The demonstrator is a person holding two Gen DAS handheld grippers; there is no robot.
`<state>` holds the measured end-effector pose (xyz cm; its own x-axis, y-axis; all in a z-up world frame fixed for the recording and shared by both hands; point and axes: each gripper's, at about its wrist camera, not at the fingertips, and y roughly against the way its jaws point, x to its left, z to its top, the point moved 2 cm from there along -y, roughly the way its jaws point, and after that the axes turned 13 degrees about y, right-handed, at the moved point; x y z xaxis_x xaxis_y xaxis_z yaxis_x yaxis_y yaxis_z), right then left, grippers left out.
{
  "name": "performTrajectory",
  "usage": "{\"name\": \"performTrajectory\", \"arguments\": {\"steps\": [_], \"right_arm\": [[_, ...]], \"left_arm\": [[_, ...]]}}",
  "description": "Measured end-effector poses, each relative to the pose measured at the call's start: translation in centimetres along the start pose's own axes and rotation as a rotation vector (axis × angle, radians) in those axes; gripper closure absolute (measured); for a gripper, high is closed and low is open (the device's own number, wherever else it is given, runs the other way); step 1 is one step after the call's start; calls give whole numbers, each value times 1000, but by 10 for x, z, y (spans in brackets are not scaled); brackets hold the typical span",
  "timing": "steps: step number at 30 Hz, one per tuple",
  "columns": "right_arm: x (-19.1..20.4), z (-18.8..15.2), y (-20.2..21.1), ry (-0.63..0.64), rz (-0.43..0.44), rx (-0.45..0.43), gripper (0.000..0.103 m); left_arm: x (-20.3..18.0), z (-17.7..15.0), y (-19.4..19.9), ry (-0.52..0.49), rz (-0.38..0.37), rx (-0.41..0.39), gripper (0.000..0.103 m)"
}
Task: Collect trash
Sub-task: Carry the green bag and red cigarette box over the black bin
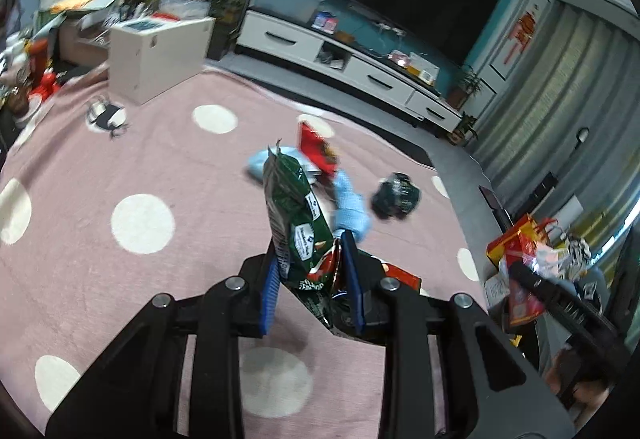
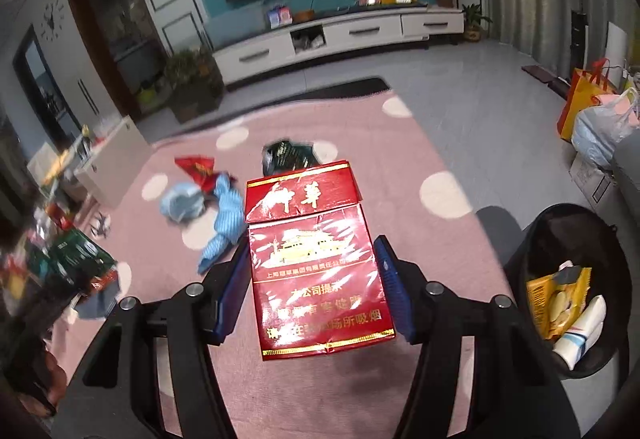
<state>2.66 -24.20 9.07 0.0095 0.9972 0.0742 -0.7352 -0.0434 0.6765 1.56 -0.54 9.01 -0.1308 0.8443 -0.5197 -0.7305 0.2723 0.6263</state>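
The right gripper (image 2: 314, 279) holds a red carton (image 2: 320, 271) between its blue pads, jaws about half spread and pressed on the carton's two long sides. The carton's long axis runs straight out along the fingers, its flipped lid at the far end toward the middle of the right wrist frame.

What the coming move turns on is the bin (image 2: 572, 287): it sits at the lower right of that frame, to the right of the gripper and near it, its mouth open upward with a yellow wrapper (image 2: 556, 299) and a white cup-like item already inside. Judging from this, the carton needs to swing rightward and over the rim, then drop lid-first or flat. The right hand is plainly the nearer one to the bin.

The left gripper (image 1: 312, 275) is closed narrowly on a green bag (image 1: 292, 207), which stands up out of the jaws toward the frame's centre, crumpled at the clamped end. In the left wrist view no bin shows; the bin lies off toward that frame's right side, so this hand likely follows second.

Still on the pink rug (image 1: 160, 159): a red packet (image 1: 316, 149), a blue cloth (image 1: 348, 207) and a dark crumpled wrapper (image 1: 396, 195), all grouped just above and right of the bag.
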Motion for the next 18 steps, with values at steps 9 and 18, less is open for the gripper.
{"name": "performTrajectory", "arguments": {"steps": [9, 18], "right_arm": [[-74, -2, 56, -130, -118, -112, 43], [-158, -33, 96, -314, -289, -136, 42]], "left_arm": [[-92, -44, -1, -142, -100, 1, 73], [-185, -103, -27, -261, -235, 107, 73]]}}
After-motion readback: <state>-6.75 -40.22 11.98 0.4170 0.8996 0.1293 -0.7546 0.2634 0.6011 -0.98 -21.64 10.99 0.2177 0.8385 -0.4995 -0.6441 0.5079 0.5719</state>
